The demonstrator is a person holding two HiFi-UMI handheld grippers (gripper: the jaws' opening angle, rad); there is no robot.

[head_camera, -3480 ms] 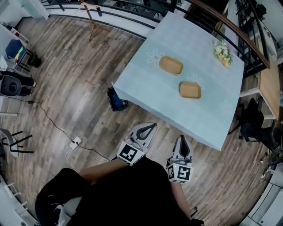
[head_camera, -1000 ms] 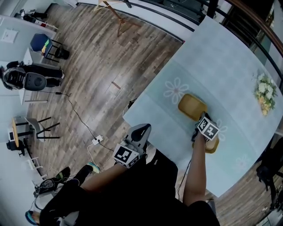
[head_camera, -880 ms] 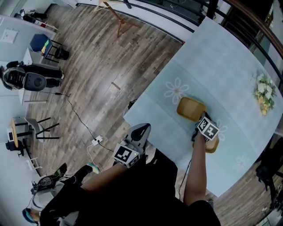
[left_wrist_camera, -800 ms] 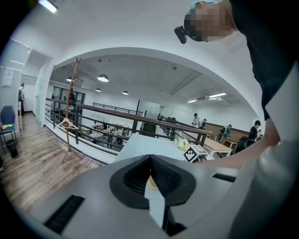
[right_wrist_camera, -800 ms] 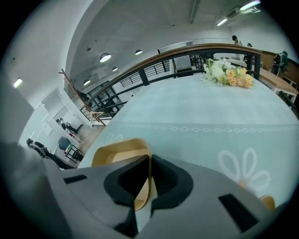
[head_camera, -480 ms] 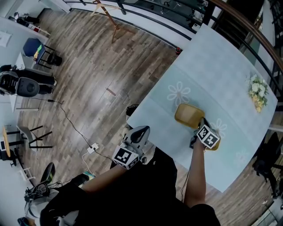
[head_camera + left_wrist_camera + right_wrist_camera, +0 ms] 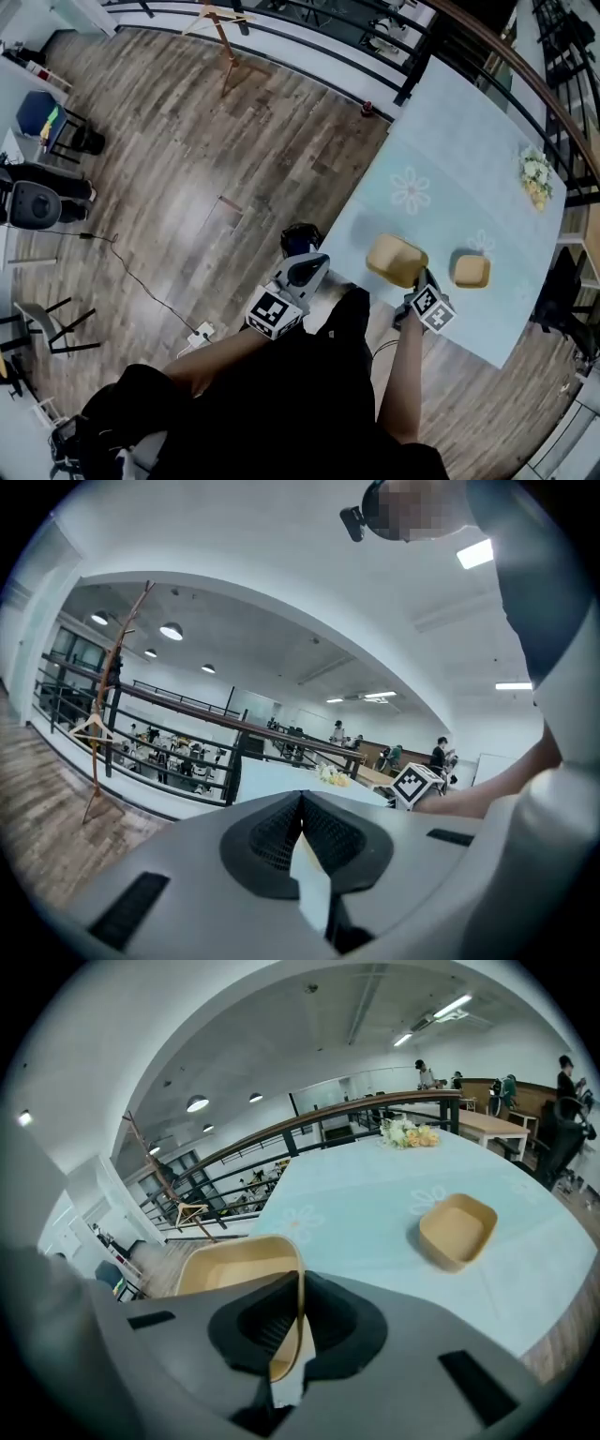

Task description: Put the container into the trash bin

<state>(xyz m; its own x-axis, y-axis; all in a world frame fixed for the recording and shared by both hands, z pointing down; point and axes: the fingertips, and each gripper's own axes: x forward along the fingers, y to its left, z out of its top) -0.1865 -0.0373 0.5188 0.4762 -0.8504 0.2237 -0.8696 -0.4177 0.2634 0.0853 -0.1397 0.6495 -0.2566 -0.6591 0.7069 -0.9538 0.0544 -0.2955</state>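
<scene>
My right gripper is shut on the rim of a tan container and holds it above the near edge of the pale blue table. The right gripper view shows that rim pinched between the jaws, with the container tilted to their left. A second tan container rests on the table. A dark trash bin stands on the floor by the table's corner. My left gripper hovers just beside the bin, shut and empty.
A bunch of flowers lies at the table's far end. A railing and a wooden coat stand border the wooden floor. A cable and power strip lie on the floor at the left. A black chair stands to the right.
The right gripper has lifted the container away from the second one and carried it to the table's near edge. The left gripper has moved closer to the trash bin.
</scene>
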